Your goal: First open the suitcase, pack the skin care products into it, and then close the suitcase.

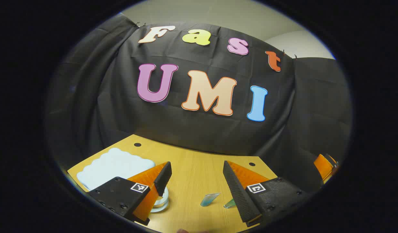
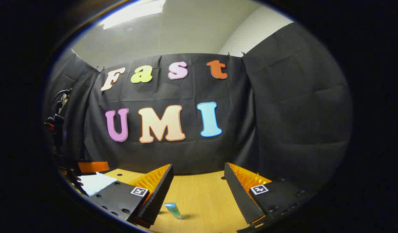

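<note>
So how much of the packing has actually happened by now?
Nothing looks done. The left gripper and right gripper hang open above the wooden table, holding nothing. A blue tube and a clear jar lie loose on it, unpacked. Opening the suitcase, packing and closing are all left.

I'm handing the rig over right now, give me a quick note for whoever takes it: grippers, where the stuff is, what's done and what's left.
Left gripper: open, holding nothing, above the wooden table.
Right gripper: open, holding nothing, above the same table.
Things: a clear round jar by the left gripper's finger; two small tubes lying between its fingers; a blue-green tube ahead of the right gripper; a pale blue mat to the far left.
Done: nothing packed that I can see.
Left: find and open the suitcase, pack the products, close it.
</note>
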### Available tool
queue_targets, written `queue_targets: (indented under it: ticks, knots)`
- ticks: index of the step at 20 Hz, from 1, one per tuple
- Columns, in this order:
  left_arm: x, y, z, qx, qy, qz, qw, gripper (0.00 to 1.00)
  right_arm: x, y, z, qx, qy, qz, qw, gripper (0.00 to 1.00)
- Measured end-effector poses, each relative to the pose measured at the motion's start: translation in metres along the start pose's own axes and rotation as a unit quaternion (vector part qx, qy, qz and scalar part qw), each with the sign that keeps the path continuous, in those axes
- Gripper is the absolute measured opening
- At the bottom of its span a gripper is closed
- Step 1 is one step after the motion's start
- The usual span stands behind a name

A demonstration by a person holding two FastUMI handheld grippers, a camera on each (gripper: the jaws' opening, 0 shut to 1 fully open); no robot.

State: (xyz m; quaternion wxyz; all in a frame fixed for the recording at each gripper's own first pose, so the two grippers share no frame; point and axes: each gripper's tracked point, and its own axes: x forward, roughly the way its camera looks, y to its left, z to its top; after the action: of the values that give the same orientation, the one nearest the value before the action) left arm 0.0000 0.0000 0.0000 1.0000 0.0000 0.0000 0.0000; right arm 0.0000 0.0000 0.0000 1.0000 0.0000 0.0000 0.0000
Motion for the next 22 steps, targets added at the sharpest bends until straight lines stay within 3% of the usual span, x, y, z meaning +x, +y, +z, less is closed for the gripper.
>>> queue_targets:
  ticks: [17,22]
  knots:
    - [-0.002,0.011,-0.013,-0.014,0.02,0.02,0.999,0.95,0.002,0.0,-0.001,-0.005,0.001,0.006,1.0,0.98]
    - [0.012,0.023,-0.021,0.003,0.062,0.018,0.998,0.94,0.003,0.007,-0.006,-0.001,0.005,0.017,1.0,0.99]
